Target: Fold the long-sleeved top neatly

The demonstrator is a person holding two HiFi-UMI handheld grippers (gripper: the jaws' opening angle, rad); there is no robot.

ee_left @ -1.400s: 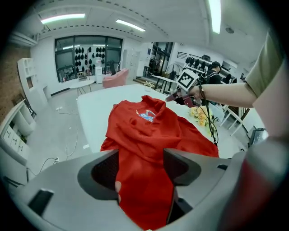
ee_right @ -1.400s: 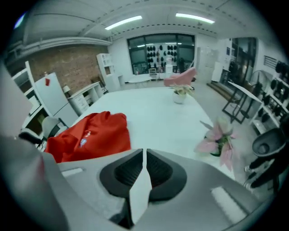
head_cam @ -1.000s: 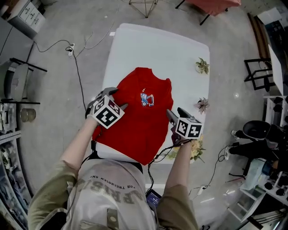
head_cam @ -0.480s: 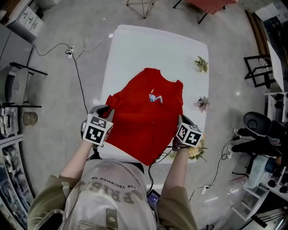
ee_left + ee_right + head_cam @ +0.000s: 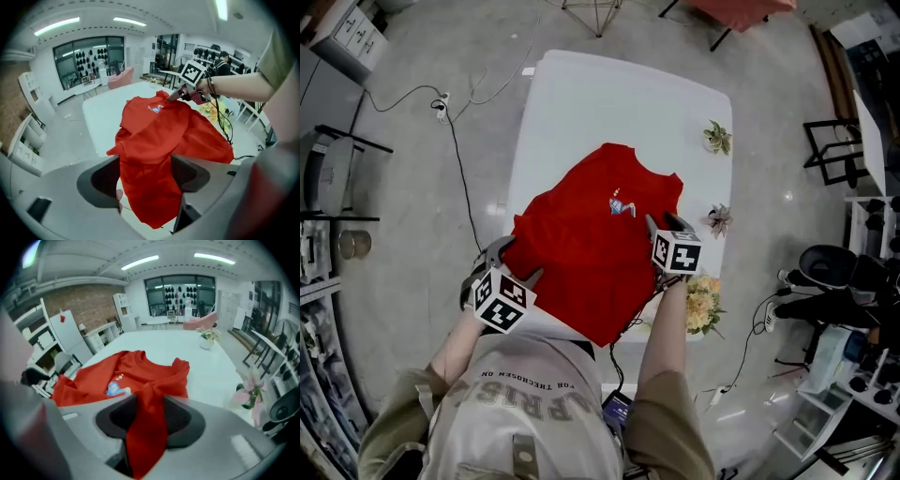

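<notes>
One red top [image 5: 591, 246] on one table [image 5: 619, 103], loose between parted, just-opened fingers of left gripper [image 5: 514, 263] and right gripper [image 5: 667, 225].

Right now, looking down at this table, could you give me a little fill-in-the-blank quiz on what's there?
The long-sleeved top is ____ in colour. It lies on a ____ table. In the head view, the flower sprigs sit along the table's ____ edge.
Missing words: red; white; right.
</notes>
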